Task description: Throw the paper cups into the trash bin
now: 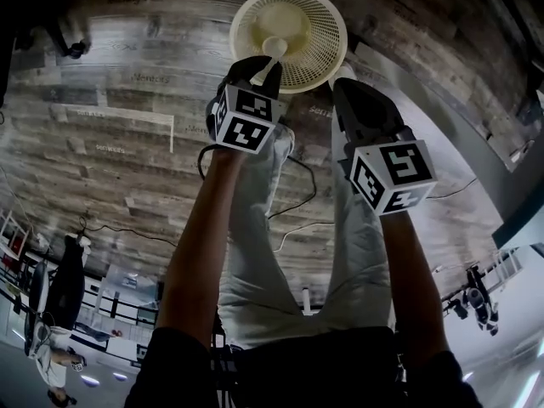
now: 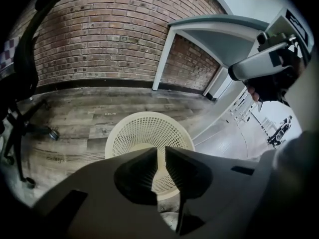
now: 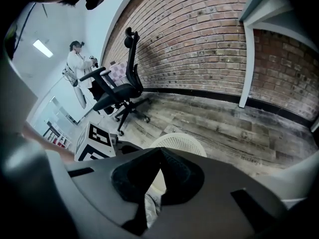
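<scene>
While both tools hang over the trash bin in the head view, the risks lie mostly in what cannot be seen; the left tool sits over the bin's near rim and the right tool just beside its right edge, with the person's trouser legs below and a cable looping across the wooden floor near the feet; a pale shape at the bin's middle may be a paper cup or only the bin's bottom, and I cannot tell which; no cup shows anywhere else; a step back could probably catch that cable. Seen from the left gripper view, the left tool has its jaws spread a little, a narrow slit between them with nothing pinched, and the mesh bin lies straight beyond; anything let go from here would likely fall inside, yet a light cup dropped near the rim could glance off and roll across the floor; a tool dipped lower might nudge the bin, which looks light enough to slide or tip. Seen from the right gripper view, the right tool has its tips pressed together and empty, the bin ahead and partly hidden; an office chair and a person stand well apart from it; since this tool sits toward the bin's edge, a cup released from there would more likely miss.
</scene>
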Demonstrator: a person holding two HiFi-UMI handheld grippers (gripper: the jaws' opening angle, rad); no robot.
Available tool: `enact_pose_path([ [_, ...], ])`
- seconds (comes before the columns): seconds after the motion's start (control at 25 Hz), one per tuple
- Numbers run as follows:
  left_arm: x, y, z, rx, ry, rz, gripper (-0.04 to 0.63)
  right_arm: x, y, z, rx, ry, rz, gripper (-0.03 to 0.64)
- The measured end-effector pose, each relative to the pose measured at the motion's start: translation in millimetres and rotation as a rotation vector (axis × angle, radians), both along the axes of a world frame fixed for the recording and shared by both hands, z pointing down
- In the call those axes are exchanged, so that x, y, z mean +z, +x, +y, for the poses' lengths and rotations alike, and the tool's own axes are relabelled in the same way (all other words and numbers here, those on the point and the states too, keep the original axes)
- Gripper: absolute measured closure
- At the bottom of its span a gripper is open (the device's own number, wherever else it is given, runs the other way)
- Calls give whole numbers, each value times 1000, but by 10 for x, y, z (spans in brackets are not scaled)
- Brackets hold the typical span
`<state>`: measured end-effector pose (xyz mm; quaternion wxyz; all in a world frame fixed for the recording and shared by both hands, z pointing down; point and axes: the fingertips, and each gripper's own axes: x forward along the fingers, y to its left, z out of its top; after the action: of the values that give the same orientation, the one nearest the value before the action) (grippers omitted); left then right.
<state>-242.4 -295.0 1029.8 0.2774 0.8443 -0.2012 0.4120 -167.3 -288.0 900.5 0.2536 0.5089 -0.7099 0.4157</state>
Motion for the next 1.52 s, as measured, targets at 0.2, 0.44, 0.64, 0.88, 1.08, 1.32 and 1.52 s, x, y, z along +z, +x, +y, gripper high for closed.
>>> enact_pose_path([
  [0.2, -290, -144, -54, -32, 29, 24, 564, -183, -49, -70, -17, 6, 2, 612],
  [0.44, -842, -327, -222, -94, 28, 77, 586, -564, -176, -192, -40, 41, -22, 612],
  [0.64, -1349, -332, -346, -135, 77, 109, 586, -896, -222, -244, -67, 68, -23, 612],
  [0.88, -1950, -179, -419, -157, 136, 162, 586, -1344, -140, -346, -73, 115, -19, 612],
  [1.08, -2517, -169, -258, -168, 197, 191, 586, -1777, -100, -235, -79, 148, -14, 612],
  [1.32, -3163, -265, -241, -234, 250, 246, 586, -2326, -189, -376, -100, 230, -21, 612],
  [1.52, -3692, -315, -279, -282, 291, 298, 586, -2771, -295, -477, -121, 291, -13, 612],
])
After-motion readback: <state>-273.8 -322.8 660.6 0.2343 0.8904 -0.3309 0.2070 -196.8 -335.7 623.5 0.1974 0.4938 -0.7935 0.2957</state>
